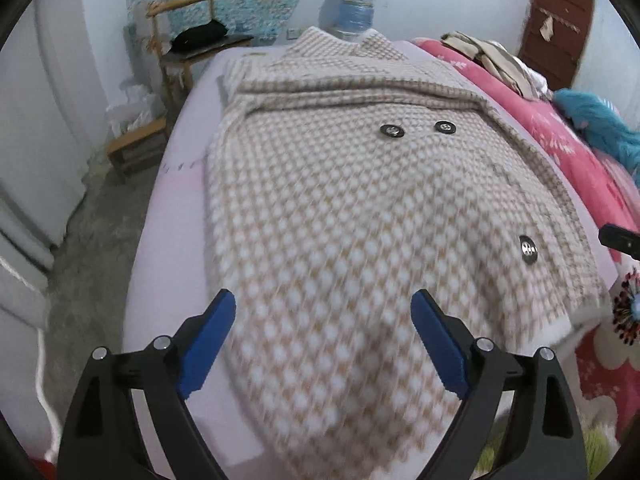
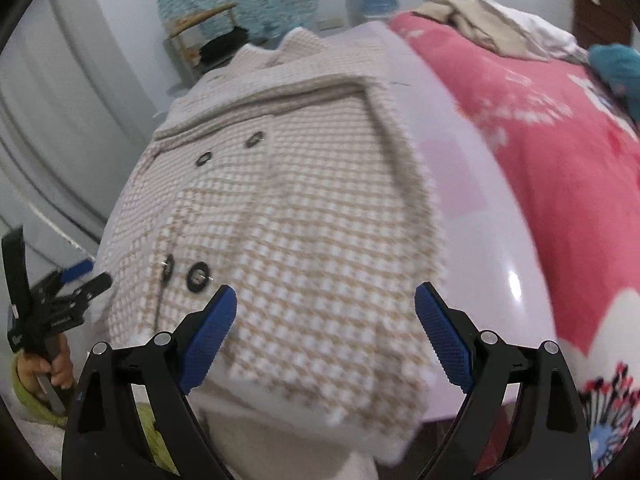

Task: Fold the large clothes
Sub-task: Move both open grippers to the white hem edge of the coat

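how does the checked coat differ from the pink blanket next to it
The coat is beige-and-white checked with dark buttons; the blanket is pink with white floral print. The coat lies flat, its sides folded in, on the pale sheet; the blanket is bunched in a raised mound with other clothes piled on top. Both rest on the same bed, side by side.

A bed [image 1: 176, 184] with a pale lilac sheet carried the things. A beige-and-white checked coat [image 1: 340, 208] lay spread flat on the sheet, collar at the far end, hem at the near edge. To its right a pink floral blanket [image 1: 560, 148] covered the bed, with rumpled beige clothes [image 1: 492, 60] heaped at the far end.
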{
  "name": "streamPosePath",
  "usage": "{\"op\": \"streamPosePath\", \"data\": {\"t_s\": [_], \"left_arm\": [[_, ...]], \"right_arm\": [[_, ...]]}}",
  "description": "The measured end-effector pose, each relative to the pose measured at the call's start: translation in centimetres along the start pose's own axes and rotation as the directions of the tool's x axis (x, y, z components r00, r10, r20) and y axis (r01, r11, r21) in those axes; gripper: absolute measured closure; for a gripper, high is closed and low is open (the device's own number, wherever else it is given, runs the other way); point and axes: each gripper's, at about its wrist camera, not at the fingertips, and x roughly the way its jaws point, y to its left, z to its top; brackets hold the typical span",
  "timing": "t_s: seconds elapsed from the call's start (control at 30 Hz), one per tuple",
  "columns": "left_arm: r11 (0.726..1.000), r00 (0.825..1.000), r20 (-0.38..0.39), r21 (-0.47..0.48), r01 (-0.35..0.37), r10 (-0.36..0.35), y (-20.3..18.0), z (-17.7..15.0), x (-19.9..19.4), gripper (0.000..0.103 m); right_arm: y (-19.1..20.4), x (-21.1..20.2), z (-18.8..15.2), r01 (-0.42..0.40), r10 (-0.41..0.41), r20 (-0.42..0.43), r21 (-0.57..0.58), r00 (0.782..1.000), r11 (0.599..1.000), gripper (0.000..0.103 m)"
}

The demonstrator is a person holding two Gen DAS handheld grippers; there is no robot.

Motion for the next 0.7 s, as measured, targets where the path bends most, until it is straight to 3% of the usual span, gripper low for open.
{"op": "streamPosePath", "data": {"t_s": [0.23, 0.43, 0.7], "left_arm": [[0.987, 0.996, 0.002, -0.135, 0.089, -0.089, 2.1, -4.1, -1.6, 0.018], [0.964, 0.987, -0.028, -0.219, 0.151, -0.16, 3.2, -6.6, -1.4, 0.036], [0.957, 0.982, -0.039, -0.233, 0.172, -0.186, 3.2, -7.2, -1.5, 0.059]], "right_arm": [[-2.6, -0.5, -3.1, 0.004, -0.003, -0.03, 0.056, 1.0, 0.998, 0.016], [-4.2, -0.6, -4.1, -0.041, 0.047, -0.045, 0.122, 0.998, 0.992, 0.017], [-4.7, 0.6, -4.4, -0.087, 0.1, -0.073, 0.166, 0.992, 0.982, 0.031]]}}
